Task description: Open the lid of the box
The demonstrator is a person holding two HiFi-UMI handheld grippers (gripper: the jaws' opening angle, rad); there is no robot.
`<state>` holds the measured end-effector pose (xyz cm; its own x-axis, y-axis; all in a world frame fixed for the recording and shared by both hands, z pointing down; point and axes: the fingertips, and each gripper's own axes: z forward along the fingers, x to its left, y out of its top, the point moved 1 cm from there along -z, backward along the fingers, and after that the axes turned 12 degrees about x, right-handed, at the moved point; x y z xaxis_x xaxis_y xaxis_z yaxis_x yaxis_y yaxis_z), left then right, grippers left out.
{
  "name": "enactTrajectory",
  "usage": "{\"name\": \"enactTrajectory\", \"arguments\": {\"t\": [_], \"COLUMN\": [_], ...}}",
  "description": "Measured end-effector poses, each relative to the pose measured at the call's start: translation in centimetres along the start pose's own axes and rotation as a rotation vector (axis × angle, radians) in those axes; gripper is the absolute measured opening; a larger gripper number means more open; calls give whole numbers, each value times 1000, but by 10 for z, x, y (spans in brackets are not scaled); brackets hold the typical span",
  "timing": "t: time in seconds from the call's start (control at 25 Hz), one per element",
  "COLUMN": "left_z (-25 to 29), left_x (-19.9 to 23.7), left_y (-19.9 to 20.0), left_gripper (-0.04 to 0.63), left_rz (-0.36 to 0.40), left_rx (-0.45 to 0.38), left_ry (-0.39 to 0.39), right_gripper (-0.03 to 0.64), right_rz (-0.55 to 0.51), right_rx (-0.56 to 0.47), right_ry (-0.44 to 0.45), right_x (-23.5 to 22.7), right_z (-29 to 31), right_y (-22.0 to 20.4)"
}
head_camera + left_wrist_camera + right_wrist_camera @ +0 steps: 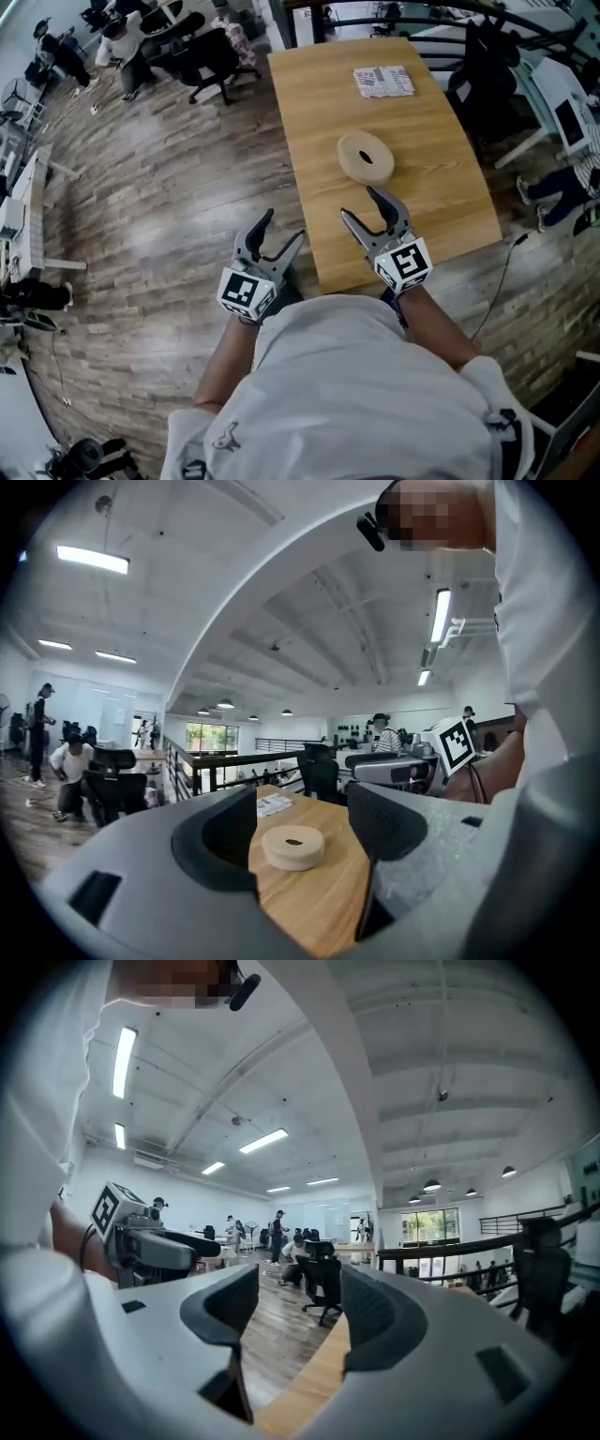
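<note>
Wooden table [422, 202], box [361, 171] mid-surface, left gripper [286, 225], right gripper [358, 202] at near edge, jaws apart

1. The box [366, 157] in front of me is a low, round, pale tan puck, standing upright.
2. Its lid [281, 836] sits flat and closed, with a small dark oval mark at its centre.
3. It rests alone near the middle of the wooden table [319, 112], slightly to the right.
</note>
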<state>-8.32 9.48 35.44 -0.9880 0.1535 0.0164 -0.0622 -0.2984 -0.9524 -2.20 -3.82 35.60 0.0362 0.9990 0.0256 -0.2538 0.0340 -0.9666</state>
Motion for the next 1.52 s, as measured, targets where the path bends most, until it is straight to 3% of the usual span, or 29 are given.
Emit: {"name": "enactTrajectory", "arguments": {"t": [0.36, 0.8, 1.16, 1.52], "left_z": [106, 192, 241, 272], "left_x": [-23, 37, 77, 84], "left_y": [22, 3, -20, -46], "left_gripper": [295, 296, 308, 314], "left_rz": [108, 174, 224, 331], "left_rx": [34, 134, 179, 241], "left_ry": [-342, -634, -786, -896], "right_gripper": [284, 284, 284, 284], "right_rz": [102, 179, 179, 140], "right_rx": [50, 147, 244, 386], "right_ry": [-289, -514, -608, -603], "right_x": [-65, -99, -115, -125], "right_z": [-35, 15, 47, 75], "right_y": [-21, -42, -59, -80]}}
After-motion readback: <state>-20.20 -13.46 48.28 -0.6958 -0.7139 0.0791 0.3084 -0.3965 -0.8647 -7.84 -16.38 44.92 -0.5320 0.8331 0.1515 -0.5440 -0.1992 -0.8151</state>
